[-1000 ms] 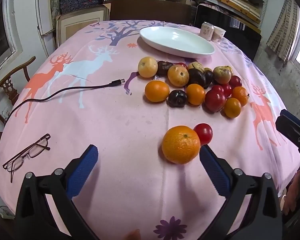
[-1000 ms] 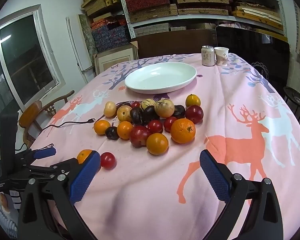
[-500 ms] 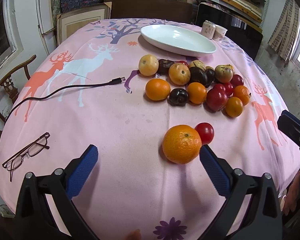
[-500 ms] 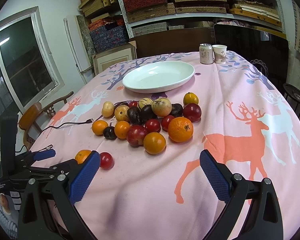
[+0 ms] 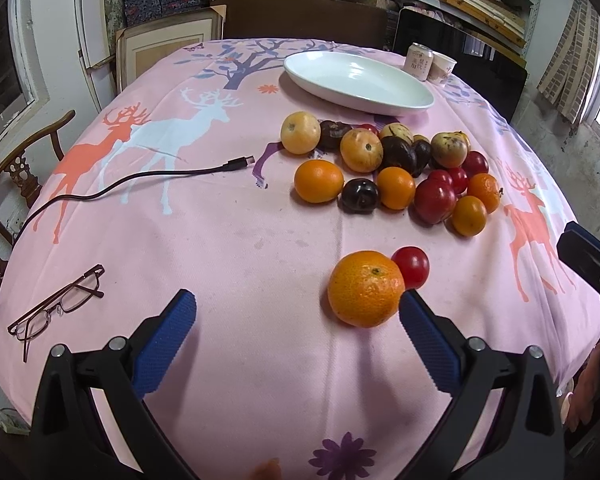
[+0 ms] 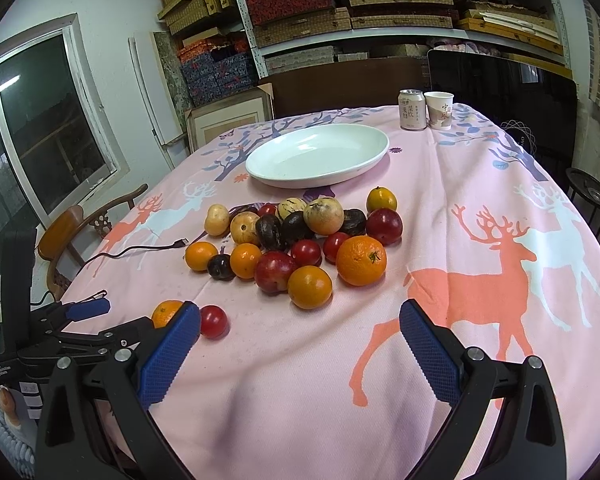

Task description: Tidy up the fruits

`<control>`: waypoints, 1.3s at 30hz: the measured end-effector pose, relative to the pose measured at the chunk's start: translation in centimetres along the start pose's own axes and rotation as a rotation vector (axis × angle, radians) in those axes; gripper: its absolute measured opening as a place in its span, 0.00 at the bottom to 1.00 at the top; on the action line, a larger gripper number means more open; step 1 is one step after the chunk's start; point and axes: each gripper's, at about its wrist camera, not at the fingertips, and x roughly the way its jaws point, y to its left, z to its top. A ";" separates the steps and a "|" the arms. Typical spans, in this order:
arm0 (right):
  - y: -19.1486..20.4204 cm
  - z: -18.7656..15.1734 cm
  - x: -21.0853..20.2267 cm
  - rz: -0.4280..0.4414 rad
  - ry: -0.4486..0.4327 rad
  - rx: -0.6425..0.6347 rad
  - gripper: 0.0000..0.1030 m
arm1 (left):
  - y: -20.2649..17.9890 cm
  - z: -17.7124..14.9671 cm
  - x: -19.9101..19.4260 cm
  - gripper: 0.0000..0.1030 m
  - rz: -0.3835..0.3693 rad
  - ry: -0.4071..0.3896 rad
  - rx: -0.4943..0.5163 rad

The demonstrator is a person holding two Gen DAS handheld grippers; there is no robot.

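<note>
- Left tool (image 5: 296, 316): jaws spread, empty. Orange (image 5: 365, 288) lies ahead, just inside my right-hand pad, touching red fruit (image 5: 411, 267). Shift right to centre it before closing.
- Right tool (image 6: 300, 332): spread, empty; fruit pile (image 6: 296, 248) ahead, plate (image 6: 256, 168) beyond.

In the right wrist view, the orange (image 6: 166, 312) beside the small red fruit (image 6: 213, 321) is half covered by the blue pad of the right gripper (image 6: 300, 334). In the fruit pile (image 6: 296, 240) near the white plate (image 6: 317, 156), the dark fruits at the back are partly hidden. The print on the can (image 6: 412, 110) behind the plate is too small to read. The black cable (image 5: 112, 188) is cut by the left edge.
</note>
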 end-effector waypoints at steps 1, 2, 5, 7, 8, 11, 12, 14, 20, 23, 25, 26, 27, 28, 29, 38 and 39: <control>0.0 0.0 0.0 0.001 0.000 0.000 0.97 | 0.0 0.0 0.0 0.96 -0.001 0.000 0.000; 0.0 0.0 0.0 0.001 0.000 0.000 0.97 | 0.0 0.0 0.0 0.96 -0.001 0.000 -0.001; 0.0 0.0 0.0 0.000 0.000 0.000 0.97 | 0.0 0.0 0.0 0.96 0.000 0.002 0.000; 0.0 0.0 0.0 0.002 0.000 0.000 0.97 | 0.0 -0.1 0.1 0.96 -0.001 0.005 0.000; 0.0 0.0 0.0 0.001 -0.001 0.000 0.97 | 0.0 -0.1 0.1 0.96 -0.001 0.006 0.000; 0.0 0.0 0.0 0.001 -0.001 0.001 0.97 | -0.1 -0.1 0.2 0.96 -0.001 0.011 0.000; 0.0 0.0 0.0 0.001 -0.001 0.001 0.97 | -0.1 -0.1 0.2 0.96 0.000 0.012 0.000; 0.0 0.0 0.0 0.001 -0.001 0.001 0.97 | -0.1 -0.1 0.2 0.96 -0.001 0.012 0.000; 0.0 0.0 0.0 0.001 -0.001 0.001 0.97 | -0.1 -0.2 0.2 0.96 -0.002 0.013 0.000; 0.0 0.0 0.0 0.001 -0.001 0.001 0.97 | -0.1 -0.2 0.2 0.96 -0.001 0.014 0.000; 0.0 0.0 0.0 0.001 -0.001 0.001 0.97 | -0.1 -0.2 0.2 0.96 -0.001 0.015 0.000; 0.0 0.0 0.0 0.001 -0.001 0.001 0.97 | -0.1 -0.3 0.2 0.96 -0.001 0.015 -0.001; 0.0 -0.1 0.0 0.001 -0.001 0.001 0.97 | -0.1 -0.3 0.2 0.96 -0.002 0.015 -0.001; 0.0 -0.1 0.0 0.002 0.000 0.001 0.97 | -0.1 -0.2 0.2 0.96 -0.002 0.015 -0.001; 0.0 -0.1 0.0 0.001 -0.001 0.001 0.97 | -0.1 -0.2 0.2 0.96 -0.001 0.016 0.000; 0.0 -0.1 0.0 0.001 -0.002 0.002 0.97 | -0.2 -0.4 0.3 0.96 -0.002 0.018 0.000; 0.0 -0.1 0.0 0.001 -0.001 0.001 0.97 | -0.2 -0.3 0.3 0.96 -0.002 0.018 0.000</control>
